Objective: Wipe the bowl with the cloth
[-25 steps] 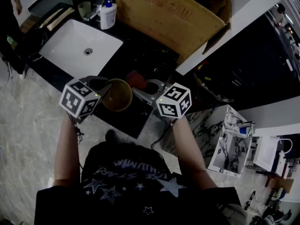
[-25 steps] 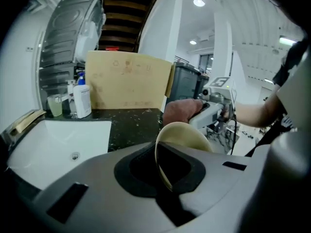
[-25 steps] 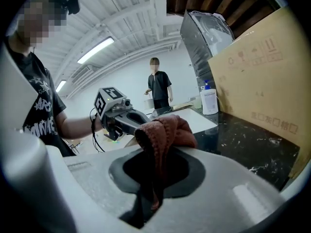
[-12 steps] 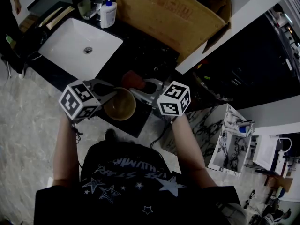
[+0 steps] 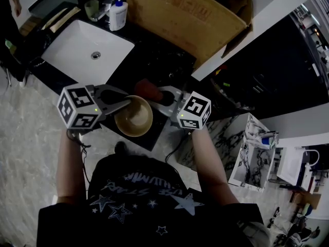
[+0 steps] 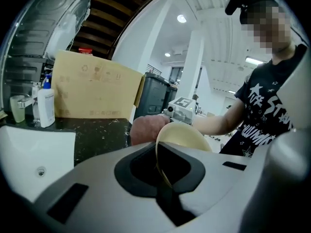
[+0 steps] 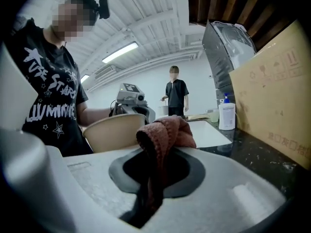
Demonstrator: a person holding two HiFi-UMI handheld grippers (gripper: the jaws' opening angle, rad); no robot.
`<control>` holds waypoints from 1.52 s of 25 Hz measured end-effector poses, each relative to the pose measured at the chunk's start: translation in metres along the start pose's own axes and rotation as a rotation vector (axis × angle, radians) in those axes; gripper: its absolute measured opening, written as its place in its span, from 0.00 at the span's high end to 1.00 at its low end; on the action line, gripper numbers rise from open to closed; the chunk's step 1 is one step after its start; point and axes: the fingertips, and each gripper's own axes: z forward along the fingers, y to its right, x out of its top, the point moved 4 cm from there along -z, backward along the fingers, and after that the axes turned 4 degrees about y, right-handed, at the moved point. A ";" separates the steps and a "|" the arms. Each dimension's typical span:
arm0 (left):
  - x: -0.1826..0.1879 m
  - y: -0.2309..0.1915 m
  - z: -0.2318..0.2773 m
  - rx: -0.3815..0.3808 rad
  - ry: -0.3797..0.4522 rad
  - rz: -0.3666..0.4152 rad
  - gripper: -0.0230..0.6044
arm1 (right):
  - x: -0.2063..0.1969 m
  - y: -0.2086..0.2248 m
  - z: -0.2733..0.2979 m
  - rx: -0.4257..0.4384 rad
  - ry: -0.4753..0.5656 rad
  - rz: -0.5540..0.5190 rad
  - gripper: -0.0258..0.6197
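A tan bowl (image 5: 134,117) hangs in the air over the dark counter's front corner, its hollow facing up toward the head view. My left gripper (image 5: 125,105) is shut on the bowl's rim (image 6: 163,166), which runs between the jaws in the left gripper view. My right gripper (image 5: 156,95) is shut on a reddish cloth (image 5: 147,88); the cloth (image 7: 163,135) bunches out above the jaws, just beside the bowl (image 7: 115,130). In the left gripper view the cloth (image 6: 146,129) sits behind the bowl's far rim.
A white sink basin (image 5: 87,50) is set in the dark counter (image 5: 154,60) at the left, with a soap bottle (image 5: 118,13) and a cup (image 5: 92,9) behind it. A big cardboard box (image 5: 185,19) stands at the back. Another person (image 7: 175,96) stands far off.
The bowl has moved down and right and turned its hollow more toward the camera. The left gripper swung left and lower; the right gripper with the cloth shifted slightly right.
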 end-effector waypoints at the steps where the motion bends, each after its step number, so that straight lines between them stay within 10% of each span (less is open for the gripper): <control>1: 0.002 0.002 -0.001 -0.020 0.011 -0.002 0.93 | 0.000 -0.002 0.002 0.015 -0.002 -0.016 0.88; 14: 0.036 -0.001 -0.008 -0.116 0.242 -0.108 0.93 | 0.005 -0.028 0.036 0.116 0.074 -0.063 0.89; 38: 0.006 -0.065 -0.031 0.296 0.345 -0.228 0.93 | -0.018 -0.055 0.035 0.145 0.103 0.074 0.88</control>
